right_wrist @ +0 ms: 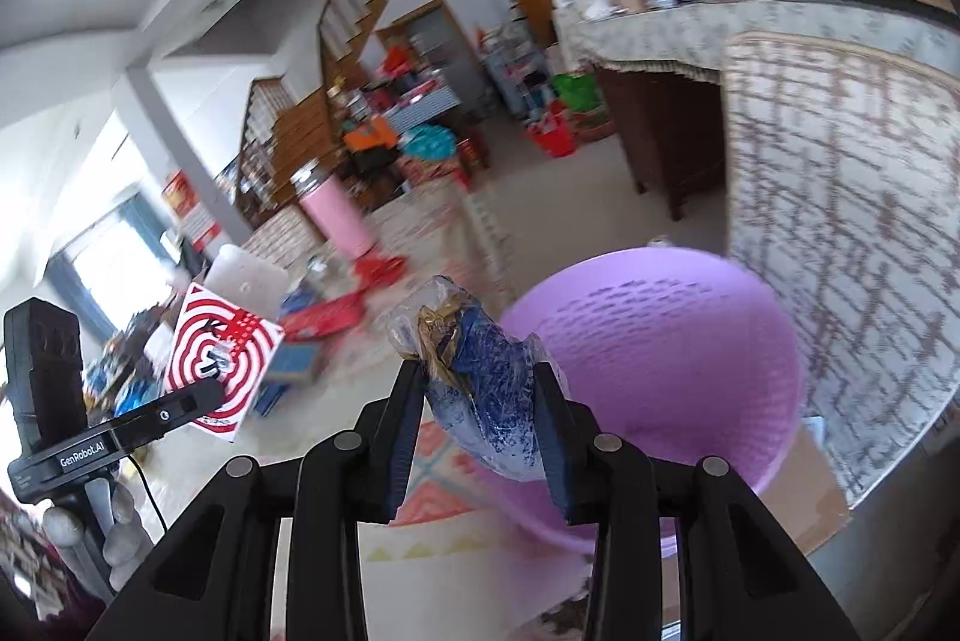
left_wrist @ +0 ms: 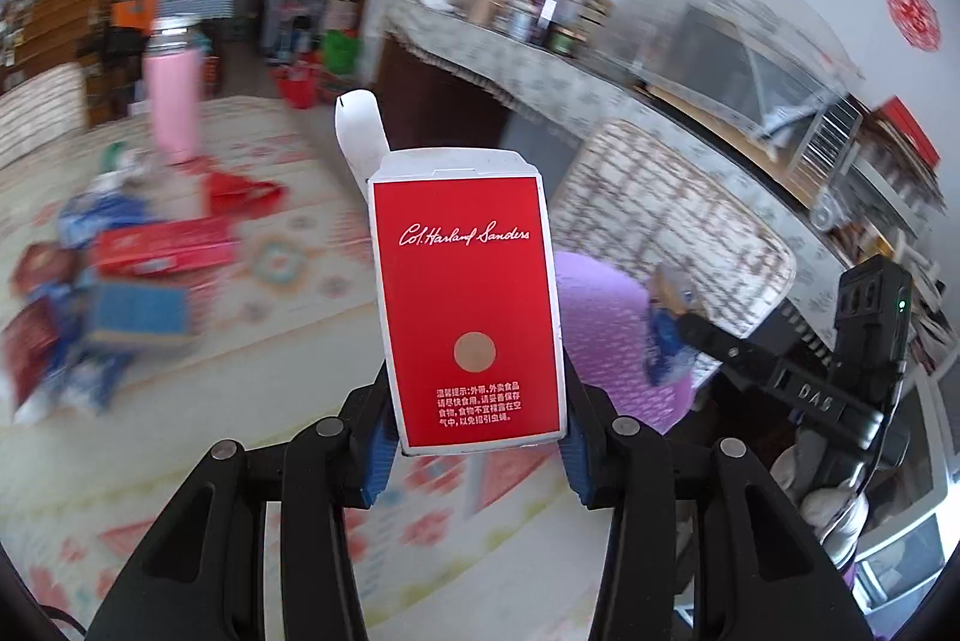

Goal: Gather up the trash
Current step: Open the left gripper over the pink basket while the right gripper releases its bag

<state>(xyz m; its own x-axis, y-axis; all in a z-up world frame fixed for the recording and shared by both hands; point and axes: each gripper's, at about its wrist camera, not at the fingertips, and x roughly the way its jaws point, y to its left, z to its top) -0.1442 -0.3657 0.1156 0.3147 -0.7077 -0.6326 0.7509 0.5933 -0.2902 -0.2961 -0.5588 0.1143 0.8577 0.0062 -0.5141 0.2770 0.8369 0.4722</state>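
Just beside the purple bin (right_wrist: 660, 359), the left gripper (left_wrist: 477, 437) is pinching a light, crushable red carton (left_wrist: 468, 305) low down, while the right gripper (right_wrist: 480, 425) is squeezing a soft, slippery crumpled wrapper (right_wrist: 480, 371).

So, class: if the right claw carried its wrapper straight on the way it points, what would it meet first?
Probably the purple basket, which lies just beyond the right claw and its blue wrapper; depth is unclear.
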